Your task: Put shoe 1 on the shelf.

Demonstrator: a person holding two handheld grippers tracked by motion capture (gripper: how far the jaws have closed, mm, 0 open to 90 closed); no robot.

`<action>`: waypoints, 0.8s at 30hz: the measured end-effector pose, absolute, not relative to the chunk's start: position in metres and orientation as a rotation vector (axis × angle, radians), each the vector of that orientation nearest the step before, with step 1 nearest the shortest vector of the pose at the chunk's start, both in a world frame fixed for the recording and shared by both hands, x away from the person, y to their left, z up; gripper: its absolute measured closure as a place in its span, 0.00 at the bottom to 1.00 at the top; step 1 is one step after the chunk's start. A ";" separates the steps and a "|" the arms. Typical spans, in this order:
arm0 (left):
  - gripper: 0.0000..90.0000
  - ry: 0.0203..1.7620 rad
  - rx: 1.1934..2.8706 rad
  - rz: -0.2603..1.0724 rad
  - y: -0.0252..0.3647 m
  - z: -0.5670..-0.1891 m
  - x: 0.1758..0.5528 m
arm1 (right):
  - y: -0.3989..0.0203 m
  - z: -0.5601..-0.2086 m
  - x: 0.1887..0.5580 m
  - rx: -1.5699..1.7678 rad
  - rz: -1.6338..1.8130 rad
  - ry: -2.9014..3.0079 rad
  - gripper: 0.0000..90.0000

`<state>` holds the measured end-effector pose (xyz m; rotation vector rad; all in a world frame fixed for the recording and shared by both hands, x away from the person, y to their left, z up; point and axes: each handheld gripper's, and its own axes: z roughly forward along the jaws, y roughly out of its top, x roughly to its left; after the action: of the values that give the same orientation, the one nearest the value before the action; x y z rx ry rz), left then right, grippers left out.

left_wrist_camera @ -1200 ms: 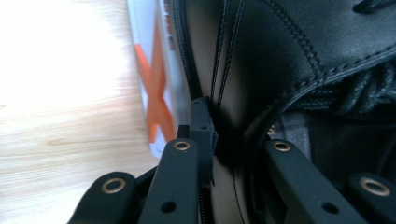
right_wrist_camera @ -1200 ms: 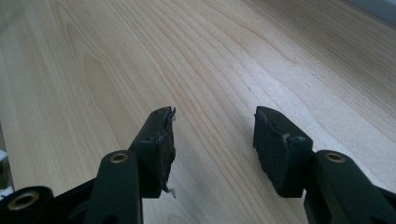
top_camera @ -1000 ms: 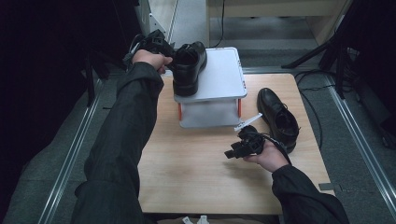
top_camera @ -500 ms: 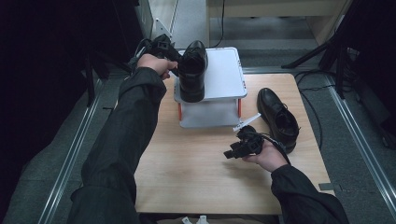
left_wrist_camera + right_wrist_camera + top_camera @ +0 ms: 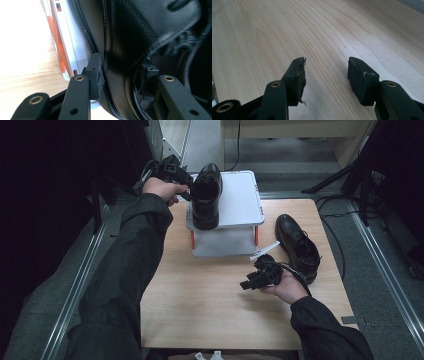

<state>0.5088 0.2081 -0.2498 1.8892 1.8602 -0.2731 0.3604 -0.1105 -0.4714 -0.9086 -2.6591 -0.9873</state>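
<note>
The shoe (image 5: 206,195), pinched at its collar by the left gripper (image 5: 182,182), has been swung straight onto the box (image 5: 240,200) at twelve o'clock; release seems due. The right gripper (image 5: 256,279) is held spread, idle.

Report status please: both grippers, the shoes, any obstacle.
Left gripper shut on shoe on white stand. Right gripper open, empty, over table. Second shoe on table. No obstacle seen.
</note>
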 end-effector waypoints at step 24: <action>0.54 1.774 1.918 -0.262 0.254 -0.255 0.477 | -0.110 -0.472 0.360 -0.913 -0.976 -2.653 0.54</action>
<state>0.4769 0.2537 -0.2549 1.9183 1.7737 -0.2619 0.3604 -0.1103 -0.4720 -0.9128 -2.6527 -0.9758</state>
